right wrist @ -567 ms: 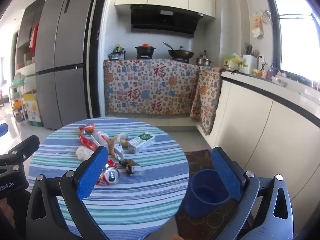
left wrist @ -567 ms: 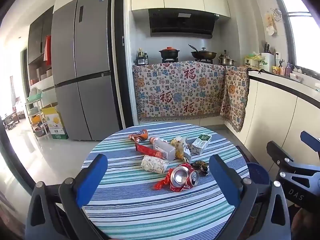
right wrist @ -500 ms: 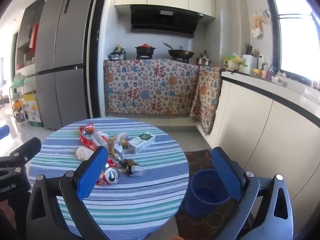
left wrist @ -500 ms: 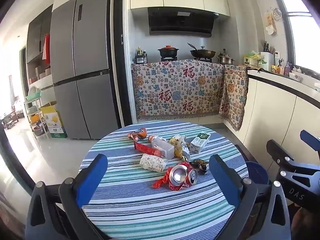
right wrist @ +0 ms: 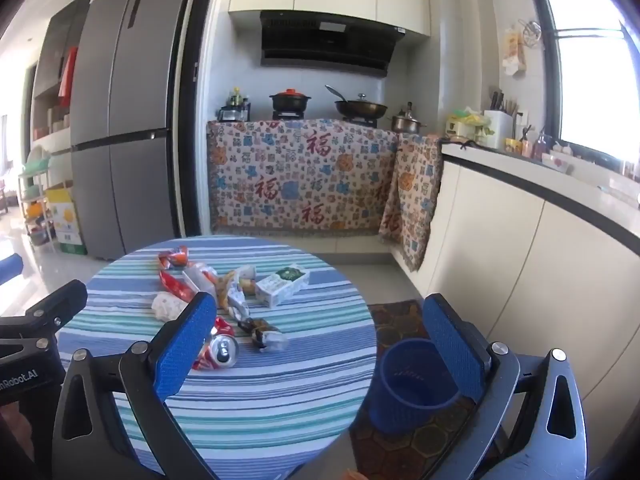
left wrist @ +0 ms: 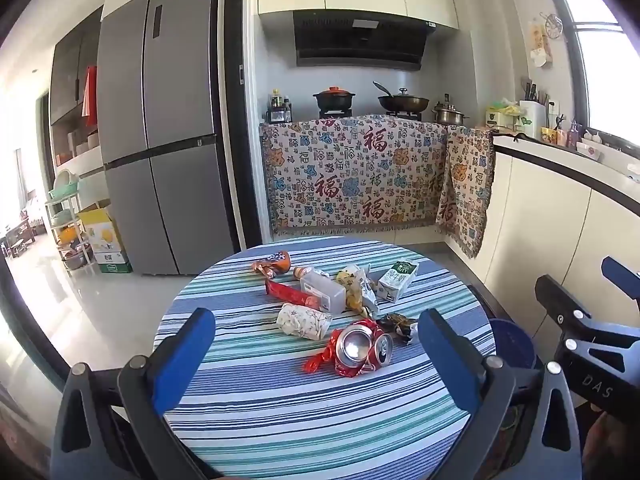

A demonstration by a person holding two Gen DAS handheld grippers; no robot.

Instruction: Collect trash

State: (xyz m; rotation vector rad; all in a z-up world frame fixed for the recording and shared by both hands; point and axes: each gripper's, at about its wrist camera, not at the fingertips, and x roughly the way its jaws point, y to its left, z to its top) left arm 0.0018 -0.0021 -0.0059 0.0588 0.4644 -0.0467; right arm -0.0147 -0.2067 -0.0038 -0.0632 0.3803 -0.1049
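Note:
Trash lies in a heap on a round table with a striped cloth. It includes a crushed red can, a rolled paper cup, a clear plastic bottle, a milk carton and several wrappers. A blue bin stands on the floor right of the table. My left gripper hovers open over the near side of the table, holding nothing. Open too and holding nothing, my right gripper hangs over the table's right edge.
A grey fridge stands at the back left. A patterned cloth hangs over the stove counter, with pots on top. White cabinets and a counter run along the right. A dark mat lies under the bin.
The left wrist view has tipped slightly, so the table and trash sit a little lower and closer. The right view is almost unchanged. Both grippers stay open.

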